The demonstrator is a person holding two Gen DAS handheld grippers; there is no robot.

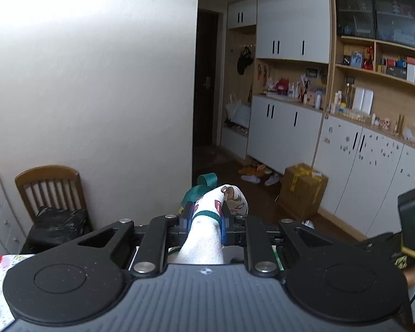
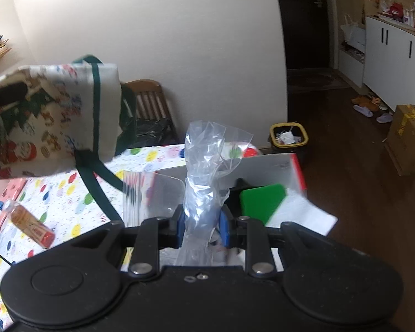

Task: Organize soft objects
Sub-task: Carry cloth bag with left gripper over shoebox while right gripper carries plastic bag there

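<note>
Thin plastic bag [image 2: 204, 166] pinched in my right gripper [image 2: 202, 225] may slip; left gripper [image 1: 207, 218] pinches tote bag [image 1: 227, 202], handle [image 2: 96, 177] at nine o'clock could snag.

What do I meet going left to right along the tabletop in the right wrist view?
Small bottle → stack of zip bags → clear plastic bag pinched in the right gripper → green block.
</note>
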